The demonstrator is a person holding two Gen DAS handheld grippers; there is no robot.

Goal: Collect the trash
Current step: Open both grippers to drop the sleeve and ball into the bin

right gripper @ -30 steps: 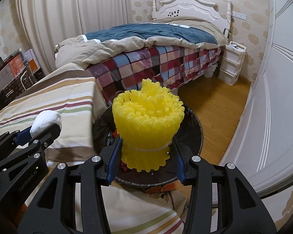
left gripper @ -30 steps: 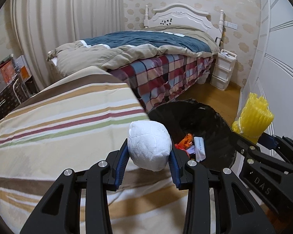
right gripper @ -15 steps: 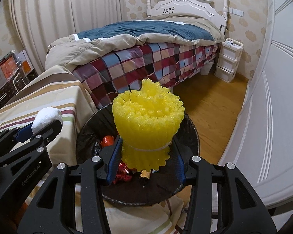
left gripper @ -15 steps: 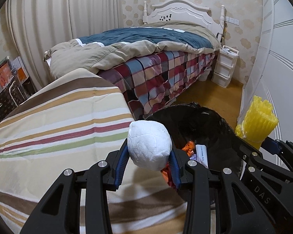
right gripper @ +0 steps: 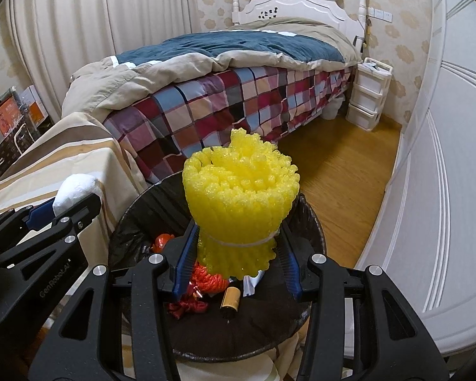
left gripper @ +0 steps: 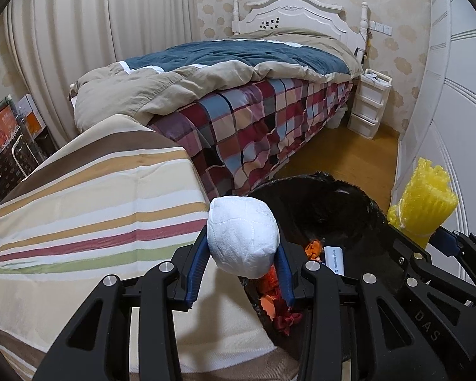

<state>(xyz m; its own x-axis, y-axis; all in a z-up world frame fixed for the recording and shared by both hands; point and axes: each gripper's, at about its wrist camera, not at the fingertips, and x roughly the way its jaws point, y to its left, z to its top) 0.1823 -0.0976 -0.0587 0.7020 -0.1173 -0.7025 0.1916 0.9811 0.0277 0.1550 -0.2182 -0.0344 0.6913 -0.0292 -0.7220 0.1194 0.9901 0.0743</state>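
My left gripper (left gripper: 241,265) is shut on a white crumpled paper ball (left gripper: 242,236), held at the left rim of a black-lined trash bin (left gripper: 336,197). My right gripper (right gripper: 238,262) is shut on a yellow foam net bundle (right gripper: 241,197), held directly above the same bin (right gripper: 312,222). The bin holds red-orange wrappers (right gripper: 206,279), a small brown bottle (right gripper: 231,298) and a white box (left gripper: 334,258). The left gripper with the ball (right gripper: 74,187) shows at the left of the right wrist view. The yellow bundle (left gripper: 423,208) shows at the right of the left wrist view.
A striped tablecloth (left gripper: 89,209) covers the surface left of the bin. Behind stands a bed with a plaid sheet (left gripper: 269,120), a white drawer unit (left gripper: 368,108) and wooden floor (right gripper: 342,171). White wardrobe doors (right gripper: 444,190) line the right. Boxes (left gripper: 6,133) stand far left.
Both grippers have moved right and forward with their loads. The yellow bundle now hangs over the bin's inside and the paper ball has reached the bin's left rim.
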